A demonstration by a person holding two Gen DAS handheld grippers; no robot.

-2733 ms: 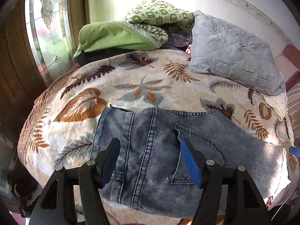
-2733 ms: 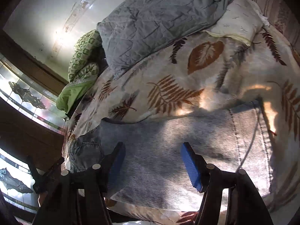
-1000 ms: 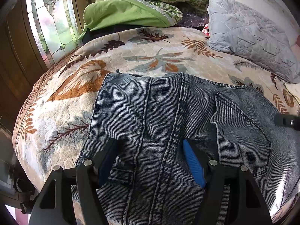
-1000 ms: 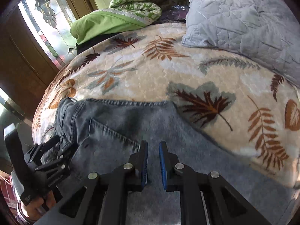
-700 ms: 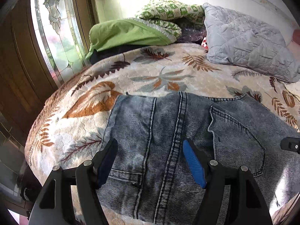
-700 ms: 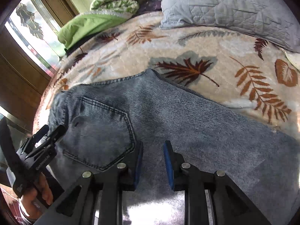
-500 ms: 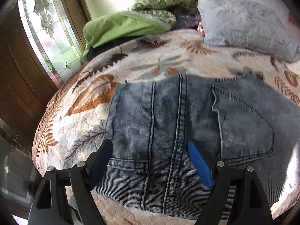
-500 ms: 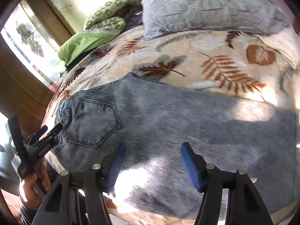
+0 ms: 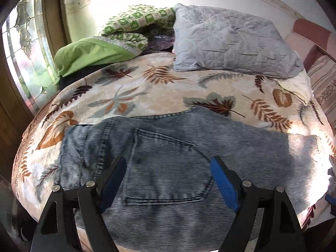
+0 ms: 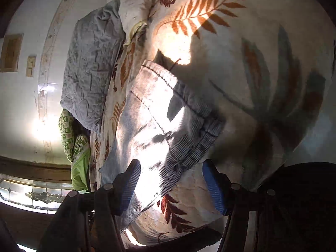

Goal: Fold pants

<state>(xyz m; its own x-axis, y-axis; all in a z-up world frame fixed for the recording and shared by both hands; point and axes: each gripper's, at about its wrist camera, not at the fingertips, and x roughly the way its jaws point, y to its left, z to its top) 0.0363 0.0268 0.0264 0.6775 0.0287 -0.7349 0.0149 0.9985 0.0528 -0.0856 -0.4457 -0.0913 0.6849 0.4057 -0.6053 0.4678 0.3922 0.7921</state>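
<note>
Light blue denim pants lie flat on a leaf-patterned bedspread, folded in half lengthwise, back pocket up, waist to the left and legs running right. My left gripper is open and empty, hovering above the back pocket near the bed's front edge. In the right wrist view the camera is rolled sideways; the hem end of the pants lies in bright sunlight. My right gripper is open and empty, just above the hem's near corner.
A grey quilted pillow, a green pillow and a green-checked blanket lie at the head of the bed. A stained-glass window is on the left. A striped cushion is at right.
My right gripper went from shut over the pants' middle to open and moved right to the hem end. My left gripper stayed open and pulled back, shifting right over the back pocket.
</note>
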